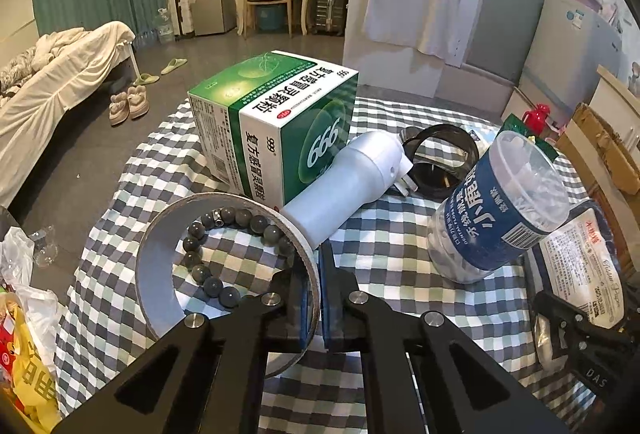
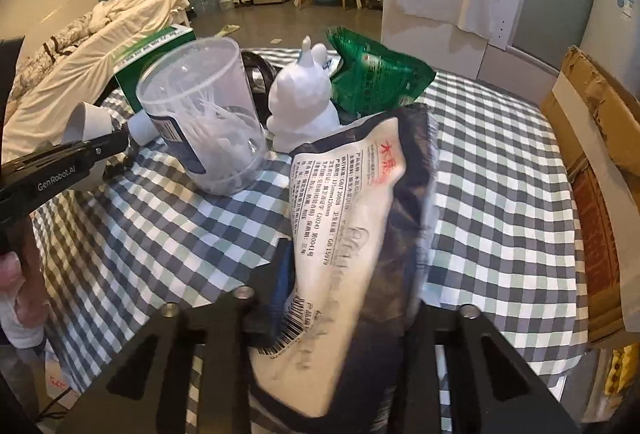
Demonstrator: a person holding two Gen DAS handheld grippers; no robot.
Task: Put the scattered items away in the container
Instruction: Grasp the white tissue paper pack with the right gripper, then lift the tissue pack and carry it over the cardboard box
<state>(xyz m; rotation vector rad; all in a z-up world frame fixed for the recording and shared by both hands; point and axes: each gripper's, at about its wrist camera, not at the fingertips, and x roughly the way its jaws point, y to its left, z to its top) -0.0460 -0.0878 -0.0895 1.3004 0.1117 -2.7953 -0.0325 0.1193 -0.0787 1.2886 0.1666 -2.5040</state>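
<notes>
My left gripper [image 1: 316,274] is shut on the rim of a white tape roll [image 1: 156,262] that lies on the checked tablecloth [image 1: 400,242]. A bracelet of grey beads [image 1: 200,274] rests inside the roll's ring. My right gripper [image 2: 352,286] is shut on a white and dark tissue pack [image 2: 348,201], which stands up between the jaws. The pack hides the right finger. An open cardboard box [image 2: 592,153] stands at the table's right edge.
On the cloth lie a green medicine box [image 1: 280,121], a white plug-in device [image 1: 344,185], a black ring [image 1: 440,161], a tilted cotton swab jar [image 2: 208,121], a white rabbit figure [image 2: 304,101] and a green packet [image 2: 376,73]. Plastic bags sit left of the table.
</notes>
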